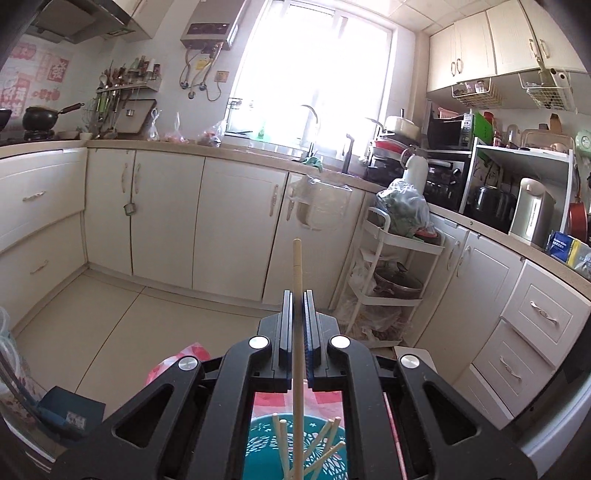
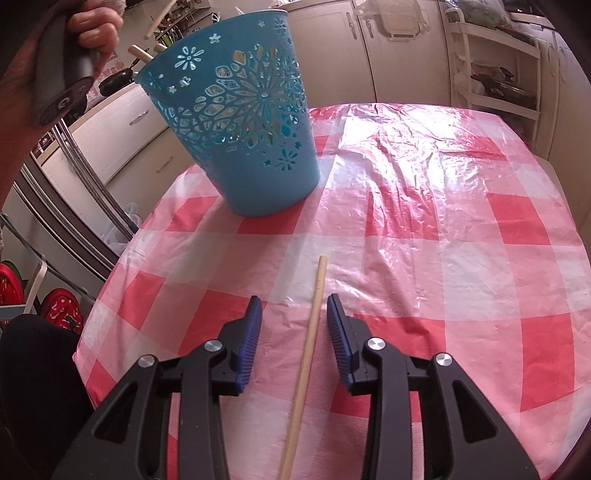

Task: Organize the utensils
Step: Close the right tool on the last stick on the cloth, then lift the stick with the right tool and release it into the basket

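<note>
two grippers are in play over a table [image 2: 461, 221] covered with a red and white checked plastic cloth. the left gripper [image 1: 297, 295] is clamped on a single wooden chopstick [image 1: 297, 266], its jaws nearly touching with the stick pinched between the pads; the stick juts forward past the fingertips and runs back down toward the camera, over the teal basket [image 1: 258, 439] seen below the gripper, where several more chopsticks [image 1: 280, 443] stand leaning at different angles. the right gripper [image 2: 293, 302] points down at the table with its jaws partly apart, and a second chopstick [image 2: 312, 332] lies flat on the cloth in the gap between the blue pads [image 2: 251, 332], touching neither pad. in the right wrist view the blue cut-out basket [image 2: 243, 122] stands upright on the cloth at the far left part of the table, well apart from the lying chopstick, with stick ends showing above its rim. a hand [image 2: 88, 29] grips a dark handle at the top left, beside the basket.
</note>
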`<state>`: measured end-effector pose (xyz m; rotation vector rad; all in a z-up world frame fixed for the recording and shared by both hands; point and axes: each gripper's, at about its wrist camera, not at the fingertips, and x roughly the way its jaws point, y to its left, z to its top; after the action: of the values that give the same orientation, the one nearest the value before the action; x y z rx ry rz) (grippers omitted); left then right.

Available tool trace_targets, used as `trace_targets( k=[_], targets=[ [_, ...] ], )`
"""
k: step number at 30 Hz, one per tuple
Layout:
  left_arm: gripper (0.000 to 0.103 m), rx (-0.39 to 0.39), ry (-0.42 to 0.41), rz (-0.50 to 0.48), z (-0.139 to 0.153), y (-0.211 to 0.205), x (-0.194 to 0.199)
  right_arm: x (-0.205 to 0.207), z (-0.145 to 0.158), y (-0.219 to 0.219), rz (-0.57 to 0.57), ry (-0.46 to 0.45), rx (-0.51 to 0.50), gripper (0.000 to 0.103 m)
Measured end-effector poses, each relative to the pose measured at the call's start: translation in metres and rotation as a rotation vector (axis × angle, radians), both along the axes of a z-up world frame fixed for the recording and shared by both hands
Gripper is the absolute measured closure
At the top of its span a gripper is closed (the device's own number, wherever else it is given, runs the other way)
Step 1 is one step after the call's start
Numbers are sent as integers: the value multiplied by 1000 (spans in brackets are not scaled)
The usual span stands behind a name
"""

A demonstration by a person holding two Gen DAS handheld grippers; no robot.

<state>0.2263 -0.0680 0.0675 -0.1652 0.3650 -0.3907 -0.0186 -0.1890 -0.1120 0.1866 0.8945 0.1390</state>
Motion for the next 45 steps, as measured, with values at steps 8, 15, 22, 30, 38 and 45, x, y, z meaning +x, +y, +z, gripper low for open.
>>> trace_targets(
  k=[8, 15, 22, 30, 38, 45],
  targets=[
    [98, 71, -15, 29, -29, -8, -3, 2, 0, 3, 7, 0, 2, 60],
    [97, 128, 70, -3, -38, -4, -14, 1, 0, 2, 7, 1, 8, 60],
    [50, 143, 96, 47, -45, 36, -69, -6, 2, -2, 5, 18, 9, 60],
    [34, 63, 137, 163, -73, 100, -124, -7, 2, 8, 6, 27, -183, 88],
    [34, 132, 170, 201, -96, 110, -126, -8, 4, 16, 68, 83, -260, 91],
    [32, 209, 163, 173, -99, 91, -127, -10, 3, -4, -5, 101, -109, 97]
  ],
)
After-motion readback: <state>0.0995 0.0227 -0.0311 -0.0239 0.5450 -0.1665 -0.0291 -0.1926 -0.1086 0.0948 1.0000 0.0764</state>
